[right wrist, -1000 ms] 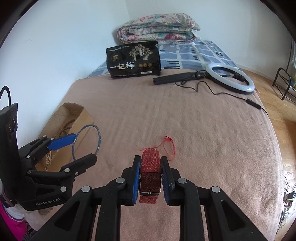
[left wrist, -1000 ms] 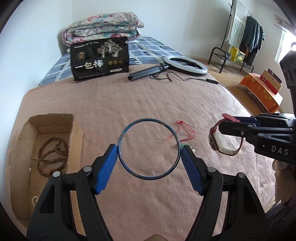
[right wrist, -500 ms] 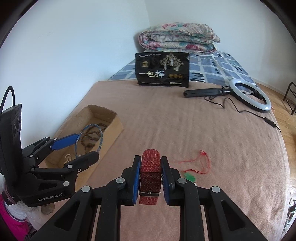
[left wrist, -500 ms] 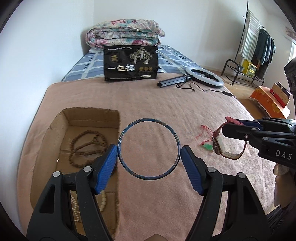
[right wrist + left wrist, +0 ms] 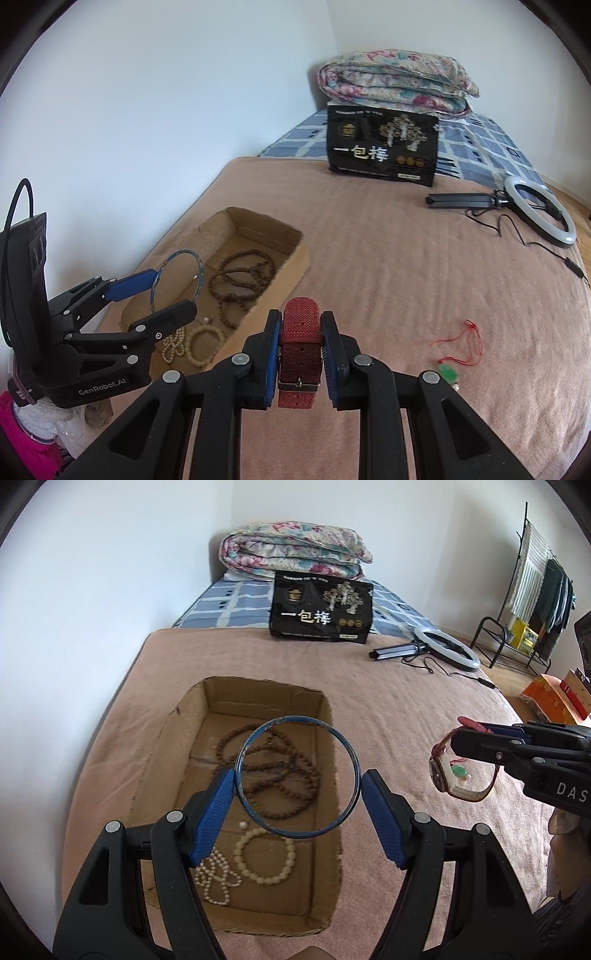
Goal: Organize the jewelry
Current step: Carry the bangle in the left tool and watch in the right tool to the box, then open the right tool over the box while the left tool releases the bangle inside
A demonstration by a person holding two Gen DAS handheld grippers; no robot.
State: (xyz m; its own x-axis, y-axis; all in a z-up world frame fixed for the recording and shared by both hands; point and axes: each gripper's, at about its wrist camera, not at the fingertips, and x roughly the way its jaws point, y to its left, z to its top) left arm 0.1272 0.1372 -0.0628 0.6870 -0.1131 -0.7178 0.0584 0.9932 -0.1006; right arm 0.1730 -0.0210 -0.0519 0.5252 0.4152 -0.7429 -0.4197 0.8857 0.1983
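Covering the bed [image 5: 424, 709], a pink blanket [image 5: 388, 266] holds a cardboard box [image 5: 258, 694].

The cardboard box [image 5: 325, 709] is open-topped with unobstructed access from above, its floor partly occupied by brown beads [image 5: 280, 771] and white beads [image 5: 266, 856], while the blanket [image 5: 406, 277] to its right lies mostly bare.

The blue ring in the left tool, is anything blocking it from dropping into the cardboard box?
Nothing visible blocks it. The blue ring hangs over the open cardboard box, clamped in the left tool. Below lie only brown beads and white beads, with bare floor around them.
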